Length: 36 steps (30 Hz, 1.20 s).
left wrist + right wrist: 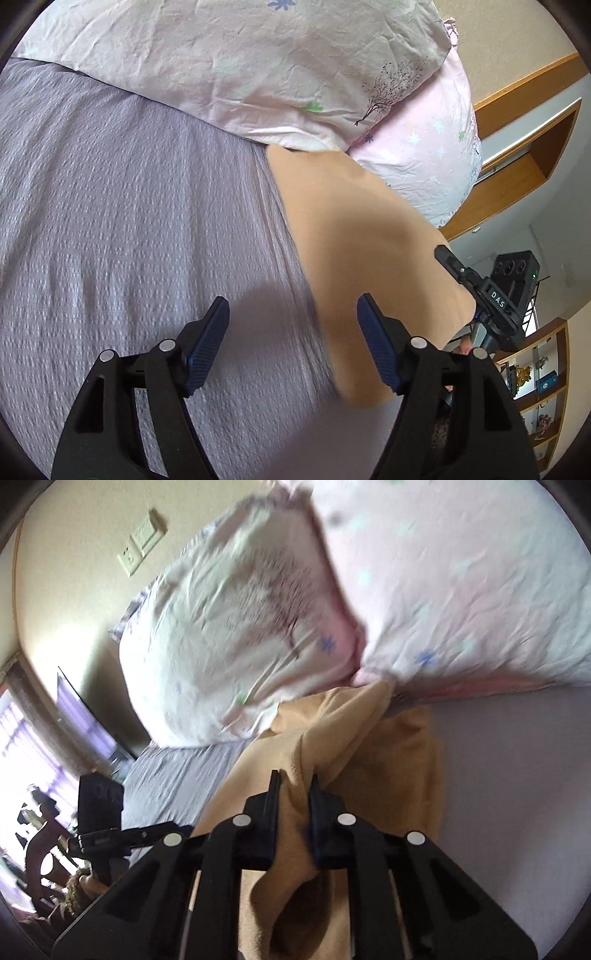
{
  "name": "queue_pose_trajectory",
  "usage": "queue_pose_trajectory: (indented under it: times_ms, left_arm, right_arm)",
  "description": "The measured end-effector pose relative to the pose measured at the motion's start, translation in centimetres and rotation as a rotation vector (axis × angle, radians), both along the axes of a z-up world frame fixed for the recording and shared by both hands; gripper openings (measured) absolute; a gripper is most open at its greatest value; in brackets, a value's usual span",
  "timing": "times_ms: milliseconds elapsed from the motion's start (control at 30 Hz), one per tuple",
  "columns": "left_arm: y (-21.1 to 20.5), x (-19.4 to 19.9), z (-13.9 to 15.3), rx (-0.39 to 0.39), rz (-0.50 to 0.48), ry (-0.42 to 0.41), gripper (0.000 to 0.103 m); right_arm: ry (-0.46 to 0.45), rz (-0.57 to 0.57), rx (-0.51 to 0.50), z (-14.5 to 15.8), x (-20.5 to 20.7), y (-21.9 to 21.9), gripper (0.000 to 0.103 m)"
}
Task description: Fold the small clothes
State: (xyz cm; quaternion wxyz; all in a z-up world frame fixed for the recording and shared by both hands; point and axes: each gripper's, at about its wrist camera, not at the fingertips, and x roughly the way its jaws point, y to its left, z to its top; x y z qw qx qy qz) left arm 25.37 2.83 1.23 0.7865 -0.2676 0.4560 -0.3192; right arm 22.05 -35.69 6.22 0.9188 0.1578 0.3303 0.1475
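A tan small garment lies on the grey-lilac bedsheet, its far end under the pillows. My left gripper is open and empty, hovering over the sheet at the garment's left edge. My right gripper is shut on a raised fold of the tan garment, lifting it off the bed. The right gripper also shows in the left wrist view at the garment's right edge. The left gripper's body shows in the right wrist view at the lower left.
Two pale pink floral pillows lie at the head of the bed, also in the right wrist view. A wooden shelf unit and a wall with a switch plate stand beyond the bed.
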Motion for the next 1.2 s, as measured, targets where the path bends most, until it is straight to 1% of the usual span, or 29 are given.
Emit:
queue_pose_trajectory:
  times_ms: [33, 67, 100, 133, 167, 200, 233, 267, 300, 367, 400, 433, 467, 533, 567, 600, 633, 667, 733, 767, 833, 900, 967, 1000, 1033, 1067, 1133, 1167, 1200]
  left_arm:
    - [-0.1, -0.2, 0.1, 0.001, -0.003, -0.004, 0.072]
    - [-0.2, -0.3, 0.3, 0.0, -0.011, -0.007, 0.073]
    - [-0.5, -0.3, 0.5, -0.006, -0.023, -0.007, 0.075]
    - [-1.1, -0.3, 0.8, -0.013, -0.043, -0.001, 0.077]
    - [-1.8, -0.2, 1.0, -0.017, -0.065, 0.008, 0.078]
    - [-2.5, -0.2, 1.3, -0.018, -0.082, 0.012, 0.078]
    - [-3.4, -0.1, 1.6, -0.013, -0.101, 0.011, 0.08]
    - [-4.0, 0.0, 1.8, -0.003, -0.109, 0.01, 0.082]
    - [-4.9, 0.2, 2.0, 0.011, -0.121, 0.008, 0.083]
    - [-6.8, 0.7, 2.0, 0.042, -0.147, 0.012, 0.084]
    - [-7.6, 1.0, 1.9, 0.057, -0.155, 0.018, 0.084]
    - [-8.2, 1.2, 1.7, 0.067, -0.162, 0.025, 0.084]
    - [-8.8, 1.3, 1.4, 0.078, -0.169, 0.039, 0.084]
    - [-10.2, 1.3, 0.6, 0.094, -0.199, 0.069, 0.083]
    - [-10.4, 1.1, 0.7, 0.104, -0.188, 0.041, 0.081]
    - [-10.8, 0.7, 0.8, 0.134, -0.19, 0.021, 0.078]
    - [-10.9, 0.5, 0.8, 0.148, -0.196, 0.014, 0.058]
    - [-10.5, 0.3, 1.1, 0.149, -0.19, 0.007, 0.047]
    - [-8.5, 0.0, 1.5, 0.082, -0.181, 0.015, 0.039]
    - [-7.2, -0.7, 1.9, 0.06, -0.167, 0.009, 0.039]
    - [-5.0, -2.4, 2.8, 0.041, -0.154, -0.027, 0.039]
    - [-2.3, -4.9, 3.1, 0.046, -0.132, -0.043, 0.039]
    - [-1.1, -6.5, 2.6, 0.099, -0.134, -0.032, 0.042]
    - [-0.5, -7.4, 2.3, 0.128, -0.138, -0.021, 0.043]
    - [0.2, -8.2, 2.3, 0.149, -0.129, -0.027, 0.046]
    - [0.9, -8.9, 2.6, 0.155, -0.12, -0.049, 0.048]
    - [1.8, -10.4, 4.2, 0.194, -0.089, -0.144, 0.05]
    - [1.6, -11.2, 5.0, 0.207, -0.084, -0.197, 0.056]
    - [1.2, -11.8, 5.8, 0.21, -0.092, -0.241, 0.06]
  right_arm:
    - [0.017, -0.024, -0.009, -0.5, -0.2, -0.5, 0.014]
    - [0.076, -0.048, -0.028, -2.0, -0.1, -1.2, 0.014]
    - [0.165, -0.057, -0.039, -4.0, 0.3, -1.6, 0.017]
    - [0.222, -0.059, -0.021, -5.2, 0.4, -2.1, 0.021]
    - [0.207, -0.062, 0.021, -5.3, 0.1, -2.6, 0.021]
    - [0.184, -0.074, 0.078, -5.0, -0.5, -3.5, 0.034]
    - [0.176, -0.089, 0.132, -4.6, -0.8, -4.3, 0.057]
    - [0.165, -0.085, 0.171, -4.4, -1.0, -4.7, 0.066]
    - [0.169, -0.077, 0.182, -4.4, -1.1, -5.1, 0.068]
    - [0.231, -0.091, 0.152, -5.3, -0.5, -5.3, 0.068]
    - [0.259, -0.089, 0.153, -6.0, -0.1, -5.0, 0.065]
    - [0.283, -0.083, 0.171, -6.6, 0.0, -5.4, 0.063]
    - [0.267, -0.074, 0.208, -7.0, -0.1, -5.7, 0.063]
    - [0.272, -0.045, 0.253, -7.6, -0.2, -5.9, 0.047]
    - [0.257, -0.037, 0.248, -7.7, -0.3, -5.8, 0.044]
    - [0.247, -0.02, 0.244, -7.7, -0.3, -5.6, 0.037]
    - [0.241, -0.013, 0.25, -7.6, -0.4, -5.5, 0.034]
    - [0.223, -0.001, 0.256, -7.0, -0.5, -5.1, 0.033]
    - [0.184, 0.042, 0.262, -5.9, -1.5, -4.1, 0.032]
    - [0.172, 0.074, 0.263, -5.4, -2.0, -3.2, 0.032]
    - [0.151, 0.14, 0.212, -4.6, -3.3, -0.5, 0.031]
    - [0.18, 0.193, 0.148, -5.2, -4.0, 1.9, 0.033]
    - [0.223, 0.208, 0.038, -5.8, -4.5, 3.4, 0.041]
    - [0.219, 0.187, -0.012, -5.4, -4.7, 3.4, 0.05]
    - [0.196, 0.171, -0.035, -4.5, -4.9, 3.2, 0.053]
    - [0.134, 0.142, -0.058, -2.7, -4.9, 2.8, 0.053]
    - [0.028, 0.124, -0.109, 0.3, -4.5, 3.0, 0.058]
    - [-0.012, 0.16, -0.16, 1.8, -3.6, 4.2, 0.058]
    - [-0.028, 0.214, -0.236, 2.9, -2.1, 6.2, 0.058]
